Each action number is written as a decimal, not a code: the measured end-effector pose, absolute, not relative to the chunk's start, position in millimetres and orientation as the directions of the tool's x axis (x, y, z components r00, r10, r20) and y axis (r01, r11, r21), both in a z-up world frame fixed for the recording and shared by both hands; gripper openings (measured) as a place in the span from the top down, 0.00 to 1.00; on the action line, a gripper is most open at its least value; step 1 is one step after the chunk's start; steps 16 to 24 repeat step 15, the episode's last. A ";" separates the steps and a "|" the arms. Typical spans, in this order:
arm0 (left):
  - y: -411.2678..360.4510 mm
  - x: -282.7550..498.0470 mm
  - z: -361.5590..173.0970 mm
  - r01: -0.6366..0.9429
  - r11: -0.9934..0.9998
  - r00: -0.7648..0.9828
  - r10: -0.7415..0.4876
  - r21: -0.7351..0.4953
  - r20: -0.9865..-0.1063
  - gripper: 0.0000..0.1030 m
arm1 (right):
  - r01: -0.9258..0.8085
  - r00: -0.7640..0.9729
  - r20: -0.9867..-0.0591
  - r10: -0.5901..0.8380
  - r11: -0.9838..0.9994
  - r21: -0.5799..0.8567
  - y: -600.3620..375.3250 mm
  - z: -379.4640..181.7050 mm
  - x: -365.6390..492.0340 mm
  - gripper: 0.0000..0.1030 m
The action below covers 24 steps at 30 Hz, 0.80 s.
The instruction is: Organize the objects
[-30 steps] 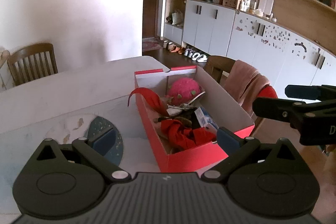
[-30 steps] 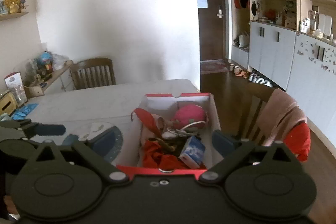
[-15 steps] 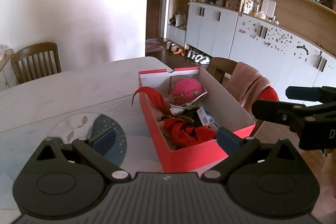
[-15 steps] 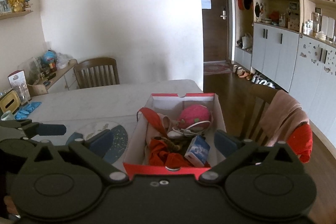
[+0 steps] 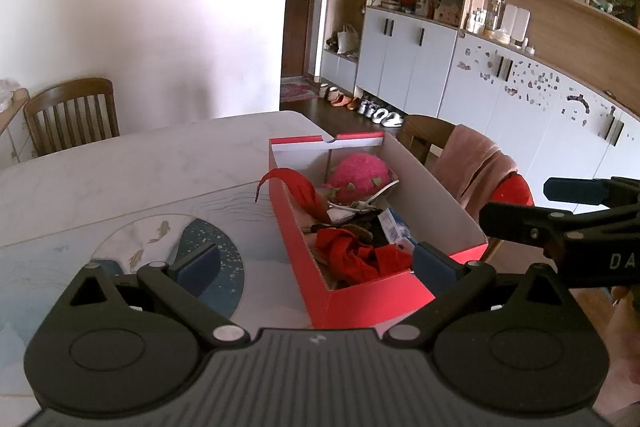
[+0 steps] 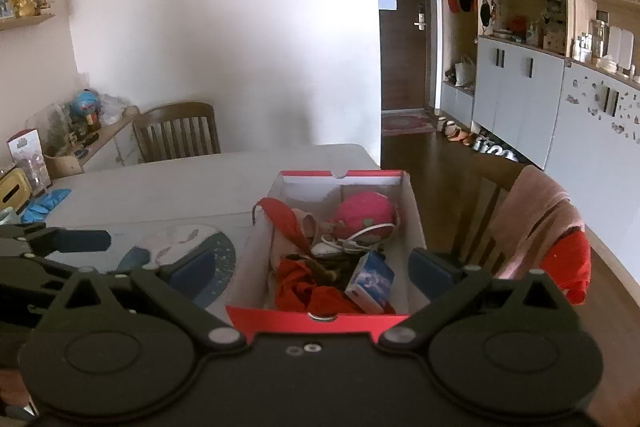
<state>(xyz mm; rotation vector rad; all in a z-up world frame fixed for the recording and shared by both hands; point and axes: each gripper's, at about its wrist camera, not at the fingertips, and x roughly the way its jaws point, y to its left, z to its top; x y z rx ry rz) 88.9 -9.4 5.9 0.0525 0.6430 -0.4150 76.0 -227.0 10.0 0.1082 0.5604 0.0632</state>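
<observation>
A red cardboard box (image 5: pixel 360 301) (image 6: pixel 316 319) stands on the white table near its right edge. It holds a pink plush dragon fruit (image 5: pixel 360 171) (image 6: pixel 366 209), red cloth (image 5: pixel 356 257) (image 6: pixel 304 285), a white cable (image 6: pixel 352 241) and a small blue-white carton (image 6: pixel 370 281). A red strap (image 5: pixel 296 187) hangs over the left wall. My left gripper (image 5: pixel 316 263) is open and empty, above the box's near left corner. My right gripper (image 6: pixel 312 267) is open and empty, above the box's near end; it also shows in the left wrist view (image 5: pixel 568 211).
A round blue-and-white fish pattern (image 5: pixel 168 247) marks the table mat left of the box. A chair draped with pink and red cloth (image 6: pixel 540 227) stands right of the table. Another wooden chair (image 5: pixel 72 115) stands at the far side. Cabinets line the right wall.
Both grippers have drawn back and risen slightly from the box; the box looks a little farther and smaller. Both stay open and empty.
</observation>
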 end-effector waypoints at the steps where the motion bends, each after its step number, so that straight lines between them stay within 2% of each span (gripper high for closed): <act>1: -9.3 88.8 6.1 0.390 0.917 0.722 -0.357 -0.077 -0.593 0.00 | -0.028 0.844 -0.530 0.086 0.993 0.117 -226.7 9.3 76.2 0.00; 24: -1.1 89.0 8.3 0.381 0.919 0.725 -0.364 -0.099 -0.584 0.00 | -0.009 0.840 -0.539 0.063 0.995 0.102 -224.8 8.4 78.9 0.00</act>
